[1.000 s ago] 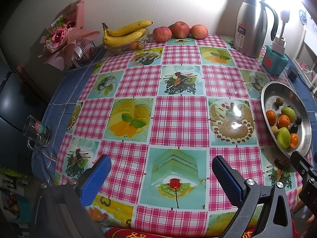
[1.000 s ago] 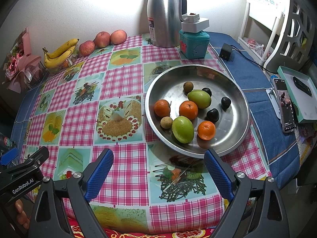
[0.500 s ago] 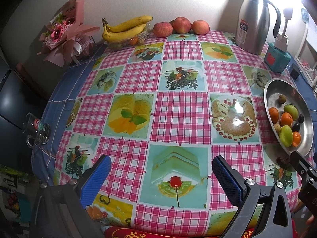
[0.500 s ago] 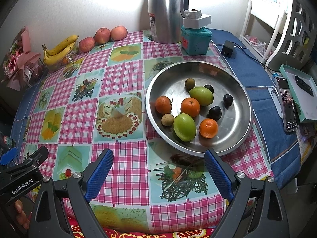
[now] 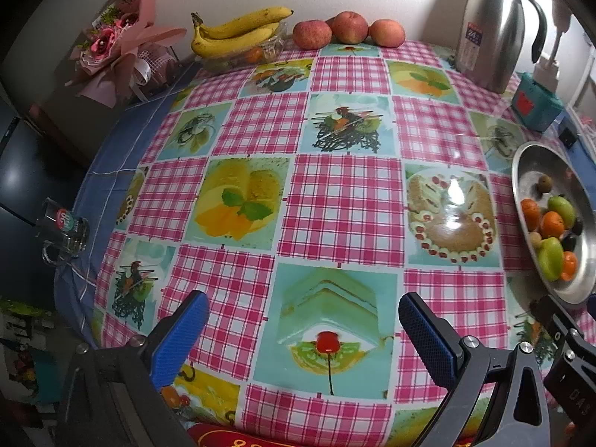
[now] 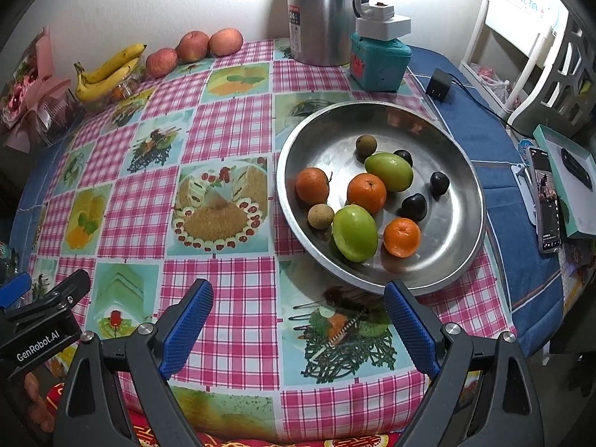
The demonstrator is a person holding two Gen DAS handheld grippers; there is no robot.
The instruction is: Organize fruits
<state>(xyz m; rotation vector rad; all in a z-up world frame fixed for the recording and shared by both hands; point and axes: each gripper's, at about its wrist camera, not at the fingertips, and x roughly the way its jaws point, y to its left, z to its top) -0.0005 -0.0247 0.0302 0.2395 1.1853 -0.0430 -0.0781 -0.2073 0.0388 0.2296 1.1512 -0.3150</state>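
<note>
In my left view the steel dish [image 5: 536, 160] runs off the right edge, so part of its fruit is cut off. The small fruit in the clear tub [image 5: 257, 54] under the bananas [image 5: 238, 31] is mostly hidden. The phone [image 6: 544, 201] screen is too small to read in my right view.

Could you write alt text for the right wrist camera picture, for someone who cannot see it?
A round steel tray on a pink checked tablecloth holds three oranges, two green fruits and several small dark and brown ones. In the foreground the right tool is open and empty; bananas and apples lie by the far wall.
</note>
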